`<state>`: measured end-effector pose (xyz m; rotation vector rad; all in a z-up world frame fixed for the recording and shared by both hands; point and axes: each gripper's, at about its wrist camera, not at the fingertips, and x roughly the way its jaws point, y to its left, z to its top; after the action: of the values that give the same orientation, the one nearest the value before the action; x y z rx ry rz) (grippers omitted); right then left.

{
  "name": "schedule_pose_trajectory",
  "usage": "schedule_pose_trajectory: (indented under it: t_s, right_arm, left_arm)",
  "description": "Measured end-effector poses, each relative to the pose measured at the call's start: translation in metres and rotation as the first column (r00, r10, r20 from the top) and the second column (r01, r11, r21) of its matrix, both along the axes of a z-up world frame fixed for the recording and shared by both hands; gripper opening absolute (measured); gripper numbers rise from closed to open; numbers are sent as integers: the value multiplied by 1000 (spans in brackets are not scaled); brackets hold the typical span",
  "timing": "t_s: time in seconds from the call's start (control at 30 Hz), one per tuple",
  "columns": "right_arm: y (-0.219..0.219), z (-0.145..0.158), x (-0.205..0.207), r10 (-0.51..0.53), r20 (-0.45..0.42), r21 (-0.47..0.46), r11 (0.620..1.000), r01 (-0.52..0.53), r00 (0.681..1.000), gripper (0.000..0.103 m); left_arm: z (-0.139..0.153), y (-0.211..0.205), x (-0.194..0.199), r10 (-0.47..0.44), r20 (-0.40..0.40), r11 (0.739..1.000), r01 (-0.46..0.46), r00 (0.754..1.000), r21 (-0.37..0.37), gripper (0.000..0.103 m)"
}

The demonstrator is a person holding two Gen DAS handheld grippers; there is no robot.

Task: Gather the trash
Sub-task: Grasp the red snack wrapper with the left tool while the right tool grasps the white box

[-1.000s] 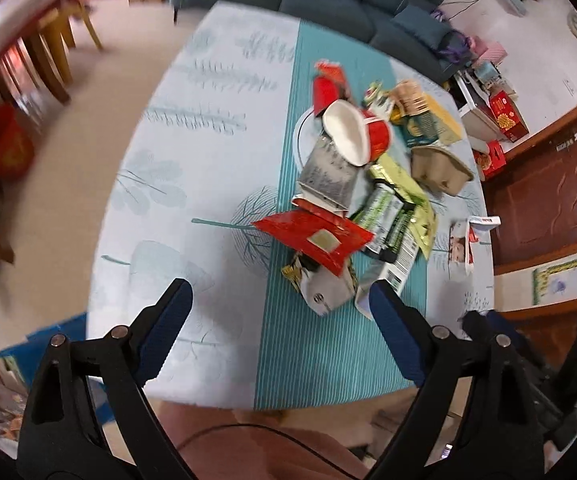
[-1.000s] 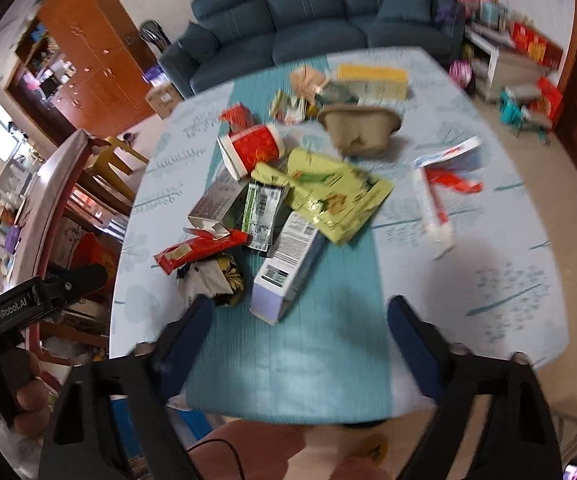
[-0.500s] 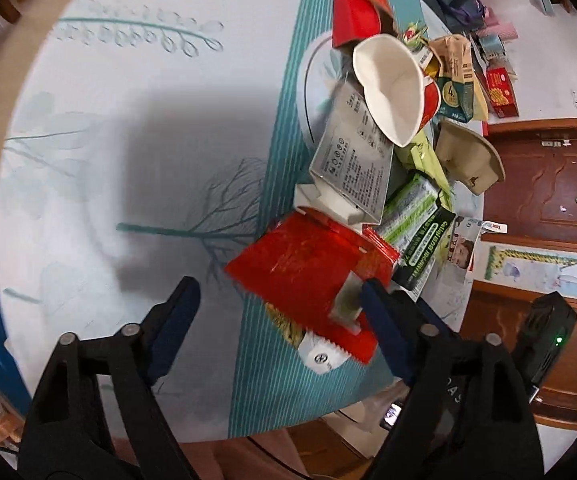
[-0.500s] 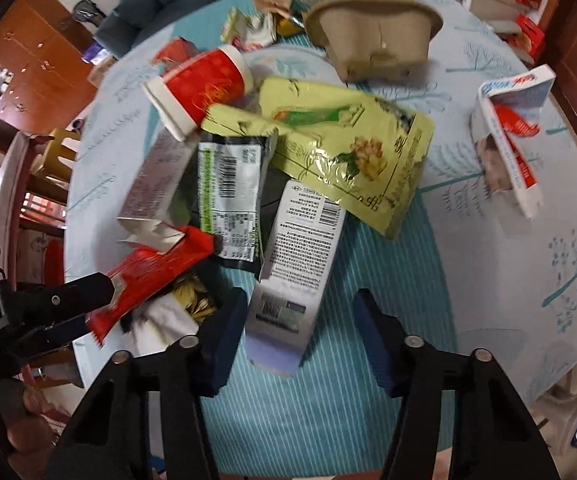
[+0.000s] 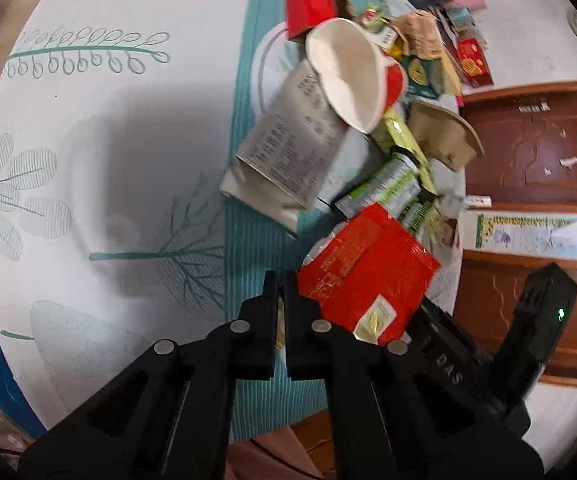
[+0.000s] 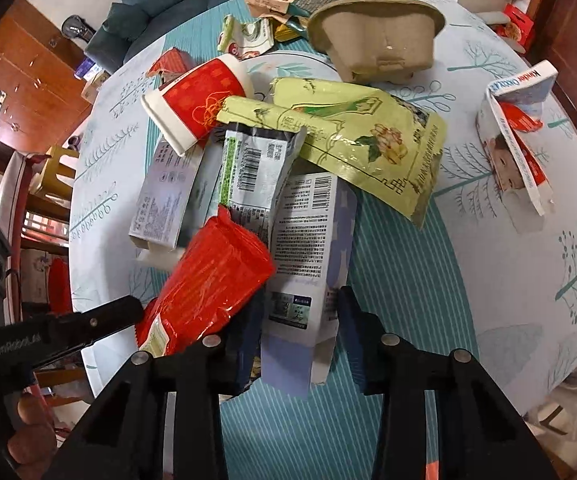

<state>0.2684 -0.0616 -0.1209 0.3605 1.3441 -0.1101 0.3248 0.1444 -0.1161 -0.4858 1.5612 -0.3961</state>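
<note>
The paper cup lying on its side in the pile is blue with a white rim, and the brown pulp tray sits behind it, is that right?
Not quite: the paper cup is red, not blue. The right wrist view shows it on its side in the pile, red with a white rim, with the brown pulp tray behind it.

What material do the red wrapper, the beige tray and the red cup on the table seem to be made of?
Red wrapper: seemingly thin plastic film, glossy; it creases and catches light.
Beige tray: probably moulded paper pulp, matte; the surface looks fibrous, with soft rounded edges.
Red cup: likely coated paper, slightly shiny, with printed red walls, a white rolled rim and a plain white inside in the left wrist view.
</note>
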Motion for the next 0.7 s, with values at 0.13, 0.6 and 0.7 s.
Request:
schedule_pose_trajectory:
  t_s: [0.13,0.6,0.7]
  right_arm:
    - [-1,13,2,-6,22,7,1000,6,1000,36]
    - [5,21,1,-3,36,8,1000,2,999,36]
    - [6,18,1,-1,34,15,1000,1,999,36]
  left_arm:
    - [10,-2,-7,-44,-1,999,44,999,-9,1]
    - [17,-18,3,-151,47,988,150,987,35,64]
    - [5,-27,12,-193,14,981,193,981,31,64]
